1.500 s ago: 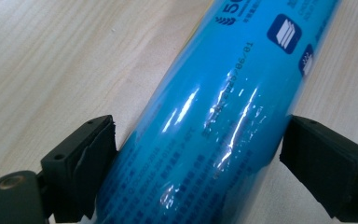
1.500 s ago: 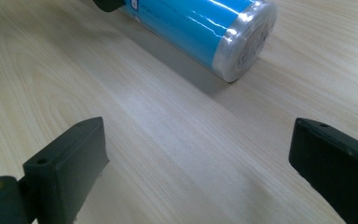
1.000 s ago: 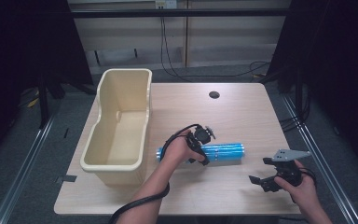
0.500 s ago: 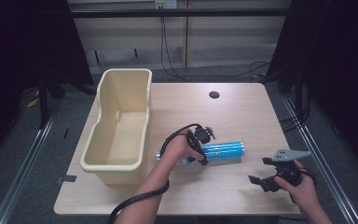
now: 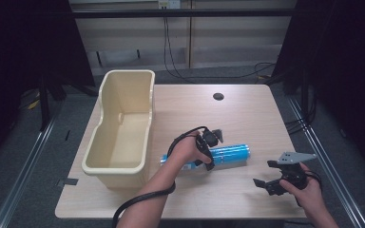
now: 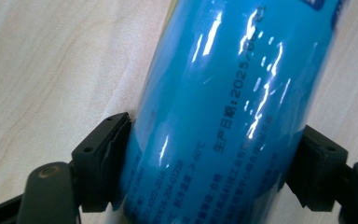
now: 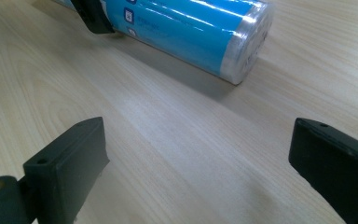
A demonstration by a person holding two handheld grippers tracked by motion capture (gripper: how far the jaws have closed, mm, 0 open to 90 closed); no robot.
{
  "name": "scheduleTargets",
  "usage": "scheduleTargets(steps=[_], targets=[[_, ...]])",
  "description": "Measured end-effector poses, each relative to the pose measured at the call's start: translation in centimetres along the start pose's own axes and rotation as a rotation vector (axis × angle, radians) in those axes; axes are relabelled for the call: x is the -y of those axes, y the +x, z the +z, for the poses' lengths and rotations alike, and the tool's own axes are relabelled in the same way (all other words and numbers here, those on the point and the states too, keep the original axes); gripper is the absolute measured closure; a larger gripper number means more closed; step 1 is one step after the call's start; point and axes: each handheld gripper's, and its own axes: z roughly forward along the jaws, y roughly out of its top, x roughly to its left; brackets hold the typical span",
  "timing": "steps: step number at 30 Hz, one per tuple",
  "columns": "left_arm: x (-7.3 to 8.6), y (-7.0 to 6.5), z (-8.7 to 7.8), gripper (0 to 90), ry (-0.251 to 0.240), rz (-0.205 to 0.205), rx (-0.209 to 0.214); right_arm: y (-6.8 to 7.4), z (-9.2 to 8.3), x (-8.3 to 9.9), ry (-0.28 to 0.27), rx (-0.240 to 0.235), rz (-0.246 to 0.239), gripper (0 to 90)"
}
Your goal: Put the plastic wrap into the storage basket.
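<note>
My left gripper [image 5: 208, 151] has just been closing its jaws across the blue tube [image 6: 223, 107]; both pads now press its sides. The tube lies flat near the tabletop's [image 5: 247, 114] front edge, long axis left to right, beside the cream bin [image 5: 123, 95]. My right gripper [image 5: 272, 183] waits wide open near the front right corner.

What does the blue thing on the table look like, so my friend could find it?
Start at the wooden table and its cream plastic tub. Right of the tub lies a shiny blue tube-shaped pack on its side. It is the table's one blue thing, between the left gripper's jaws.
</note>
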Motion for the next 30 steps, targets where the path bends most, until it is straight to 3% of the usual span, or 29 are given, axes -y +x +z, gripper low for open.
scheduleTargets(steps=[2, 5, 8, 9, 13, 16, 30], targets=[[0.0, -0.2, -0.1, 24.1, 0.006, 0.0, -0.003, 0.0, -0.1, 0.0, -0.004, 0.003, 0.001, 4.1], [0.1, -0.4, -0.2, 26.4, -0.021, -0.035, 0.043, -0.1, -0.1, 0.0, -0.006, 0.0, -0.001, 4.1], [0.1, -0.6, -0.4, 30.9, 0.006, -0.146, 0.089, 0.0, 0.0, 0.0, -0.001, 0.001, 0.001, 4.1], [0.1, -0.6, -0.4, 31.5, 0.015, -0.158, 0.087, 0.0, 0.0, 0.0, -0.004, 0.001, 0.002, 4.1], [0.3, -0.6, -1.1, 31.8, 0.021, -0.166, 0.051, 0.1, 0.0, 0.0, -0.006, -0.005, -0.003, 4.2], [0.5, -0.4, -1.9, 31.9, 0.0, -0.209, 0.053, -0.1, -0.2, 0.0, -0.022, -0.005, 0.014, 4.2], [-0.2, -0.2, -5.8, 31.9, 0.0, -0.269, 0.065, 0.0, -0.1, 0.0, -0.021, -0.012, 0.008, 4.2]])
